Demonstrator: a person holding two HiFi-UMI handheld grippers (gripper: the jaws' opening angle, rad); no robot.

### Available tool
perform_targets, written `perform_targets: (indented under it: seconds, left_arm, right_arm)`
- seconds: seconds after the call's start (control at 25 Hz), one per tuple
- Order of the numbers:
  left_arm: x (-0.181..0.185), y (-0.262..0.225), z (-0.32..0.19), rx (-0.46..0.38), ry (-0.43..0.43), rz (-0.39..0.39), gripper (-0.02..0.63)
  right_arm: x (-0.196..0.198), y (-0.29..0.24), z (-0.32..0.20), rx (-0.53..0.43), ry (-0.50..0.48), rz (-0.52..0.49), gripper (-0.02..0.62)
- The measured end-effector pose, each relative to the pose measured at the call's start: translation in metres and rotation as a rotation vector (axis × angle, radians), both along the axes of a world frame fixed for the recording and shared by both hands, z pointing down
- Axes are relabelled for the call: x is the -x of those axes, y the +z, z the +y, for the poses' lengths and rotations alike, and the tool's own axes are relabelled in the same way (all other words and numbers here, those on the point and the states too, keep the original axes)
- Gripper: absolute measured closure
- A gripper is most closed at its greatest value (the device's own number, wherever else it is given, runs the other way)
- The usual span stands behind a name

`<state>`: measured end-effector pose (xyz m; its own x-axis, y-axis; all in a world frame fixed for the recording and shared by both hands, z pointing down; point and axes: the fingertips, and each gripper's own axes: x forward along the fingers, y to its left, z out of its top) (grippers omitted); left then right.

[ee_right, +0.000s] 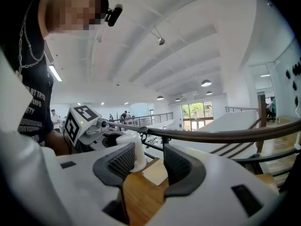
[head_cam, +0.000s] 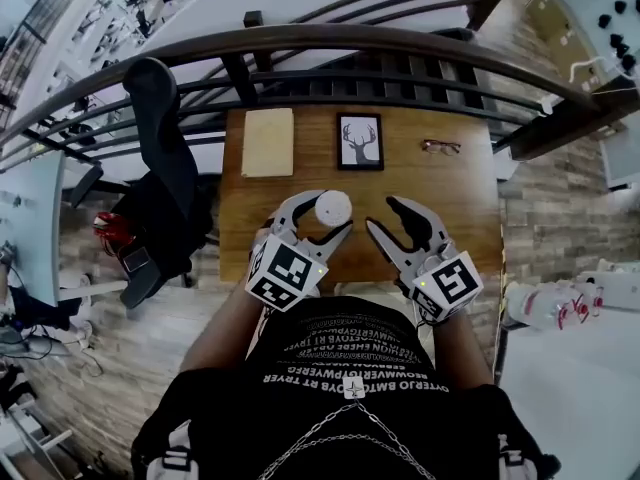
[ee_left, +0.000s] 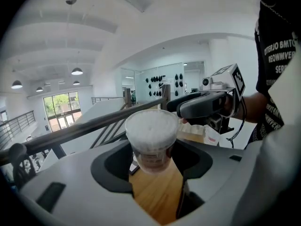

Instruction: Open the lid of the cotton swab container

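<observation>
The cotton swab container is a small clear round tub with a white top, and it is held up above the wooden table. My left gripper is shut on its sides. In the left gripper view the container stands upright between the grey jaws, white swab tips showing at its top. My right gripper hangs just right of it, open, with nothing between its ribbed pads. In the right gripper view the container shows past the left pad, apart from it.
On the table's far part lie a tan pad, a framed deer picture and a pair of glasses. A dark railing runs behind the table. A black chair with clothes stands at the left.
</observation>
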<state>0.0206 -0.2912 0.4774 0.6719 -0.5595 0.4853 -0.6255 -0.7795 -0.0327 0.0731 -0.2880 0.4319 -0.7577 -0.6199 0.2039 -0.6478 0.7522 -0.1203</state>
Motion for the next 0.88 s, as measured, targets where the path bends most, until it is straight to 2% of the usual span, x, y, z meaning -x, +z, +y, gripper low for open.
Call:
perform_targets:
  seconds: [0.2,0.4,0.56,0.88]
  left_arm:
    - [0.003,-0.029,0.017,-0.008,0.04,0.0,0.328]
    - [0.003,-0.039,0.038,-0.017,0.09,-0.024,0.328]
    - [0.008,-0.039,0.056,-0.003,0.125,-0.044,0.328]
    - [0.017,-0.034,0.089,0.036,0.193,-0.094,0.328]
  right_arm:
    - [0.02,-0.029,0.023,-0.042,-0.039,-0.043,0.356]
    - [0.04,-0.046,0.043,-0.042,-0.079,-0.069,0.326]
    - [0.057,-0.05,0.06,-0.009,-0.122,-0.047,0.275]
    - [0.091,-0.053,0.097,-0.035,-0.193,0.057,0.267]
